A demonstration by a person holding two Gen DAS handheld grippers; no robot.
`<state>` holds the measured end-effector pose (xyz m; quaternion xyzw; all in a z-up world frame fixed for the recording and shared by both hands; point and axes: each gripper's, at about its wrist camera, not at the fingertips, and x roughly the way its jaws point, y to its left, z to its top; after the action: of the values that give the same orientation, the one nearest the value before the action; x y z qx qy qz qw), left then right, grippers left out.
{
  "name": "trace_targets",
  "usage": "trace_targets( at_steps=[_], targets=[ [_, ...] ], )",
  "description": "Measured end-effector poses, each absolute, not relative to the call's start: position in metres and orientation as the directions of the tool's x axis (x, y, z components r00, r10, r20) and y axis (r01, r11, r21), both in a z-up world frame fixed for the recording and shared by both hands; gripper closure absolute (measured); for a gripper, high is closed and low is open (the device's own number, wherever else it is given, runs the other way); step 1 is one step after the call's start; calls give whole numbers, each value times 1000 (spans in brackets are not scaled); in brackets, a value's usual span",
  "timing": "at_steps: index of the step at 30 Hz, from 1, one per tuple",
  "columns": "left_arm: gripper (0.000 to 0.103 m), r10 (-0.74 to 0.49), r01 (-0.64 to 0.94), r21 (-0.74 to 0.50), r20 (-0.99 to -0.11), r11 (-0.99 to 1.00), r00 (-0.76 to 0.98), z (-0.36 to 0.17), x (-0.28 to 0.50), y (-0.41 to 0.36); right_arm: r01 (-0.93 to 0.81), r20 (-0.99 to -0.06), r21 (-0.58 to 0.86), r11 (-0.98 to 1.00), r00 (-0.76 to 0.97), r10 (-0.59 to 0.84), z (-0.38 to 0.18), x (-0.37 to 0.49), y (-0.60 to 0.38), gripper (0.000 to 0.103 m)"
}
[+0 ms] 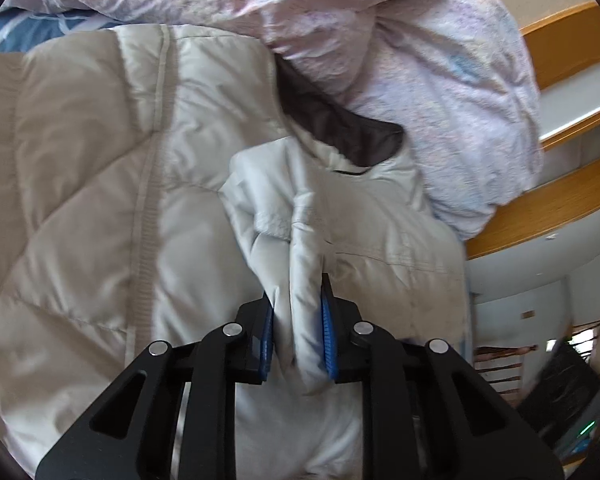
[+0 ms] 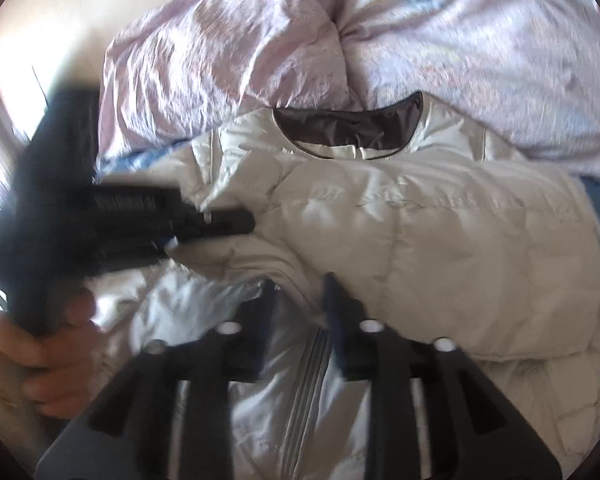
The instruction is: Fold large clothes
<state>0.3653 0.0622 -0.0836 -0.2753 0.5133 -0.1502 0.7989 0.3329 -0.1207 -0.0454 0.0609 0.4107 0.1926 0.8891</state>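
Nearest in the left wrist view, the left gripper (image 1: 298, 336) has its blue pads (image 1: 329, 336) pressed in on a thick fold of the white puffer jacket (image 1: 100, 208), the padded cloth filling the narrow gap between them and rising out of it as a ridge. In the right wrist view the right gripper (image 2: 298, 300) has its two fingers a little apart with the jacket's front edge bunched between them; the frame is blurred, so whether they actually pinch the cloth cannot be told.

The white puffer jacket (image 2: 420, 232) lies spread on the bed, its long axis running away from both cameras, collar at the far end. The dark lining (image 2: 348, 120) inside the neck opening faces up and marks that far end; in the left wrist view the same dark lining (image 1: 340, 120) sits just beyond the gripped fold. A padded section lies folded across the body from left to right in the right wrist view, and a striped zipper band (image 2: 308, 380) runs down toward the camera beneath the fingers.

At the left of the right wrist view, the left gripper (image 2: 220, 224) reaches in sideways with its tip against the folded cloth, held by the person's left hand (image 2: 40, 356).

Beyond the collar, touching it, a crumpled pink-lilac duvet (image 1: 420, 60) is heaped, the same duvet (image 2: 420, 32) filling the top of the right wrist view. A blue patterned sheet (image 1: 28, 32) shows at the far left, and wooden rails (image 1: 560, 44) stand to the right past the bedding.
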Motion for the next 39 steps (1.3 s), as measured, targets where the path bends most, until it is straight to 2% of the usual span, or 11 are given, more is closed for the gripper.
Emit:
trace_targets(
  at_steps=[3,6,11,16,18,20,23,27,35,38,39],
  targets=[
    [82,-498,-40,-567,-753,823,430,-89,365,60,-229,-658,212,950,685,312,-31,338,-138,52],
    [76,-435,-26,-500,-776,865,456,-87,364,52,-111,-654,42,993,748,111,-33,355,-145,59],
    [71,-392,-39,-463,-790,886,472,-90,363,50,-48,-768,-59,997,641,-14,-79,392,-145,59],
    [68,-381,-52,-457,-793,888,475,-95,364,48,-74,-760,-227,971,637,-129,-100,394,-124,58],
    [66,-395,-54,-470,-793,881,464,-94,364,51,-56,-772,-201,978,623,-124,-93,395,-126,59],
    [58,-423,-67,-503,-785,862,453,-88,360,59,-86,-751,-86,993,660,-8,-74,384,-122,59],
    [48,-426,-85,-523,-768,848,479,-73,347,81,-174,-691,-100,980,721,57,-54,369,-91,59],
    [41,-389,-77,-507,-741,858,548,-46,313,119,-270,-719,-100,958,685,118,-58,373,-46,59],
    [31,-316,-122,-490,-713,863,626,-27,228,199,-278,-741,-299,913,670,-39,-97,384,4,61],
    [27,-249,-191,-480,-707,856,662,-26,190,237,-278,-769,-138,951,635,74,-83,383,-20,59],
    [27,-235,-216,-489,-703,845,671,-28,178,249,-269,-770,-78,960,627,113,-78,382,-29,54]
  ],
)
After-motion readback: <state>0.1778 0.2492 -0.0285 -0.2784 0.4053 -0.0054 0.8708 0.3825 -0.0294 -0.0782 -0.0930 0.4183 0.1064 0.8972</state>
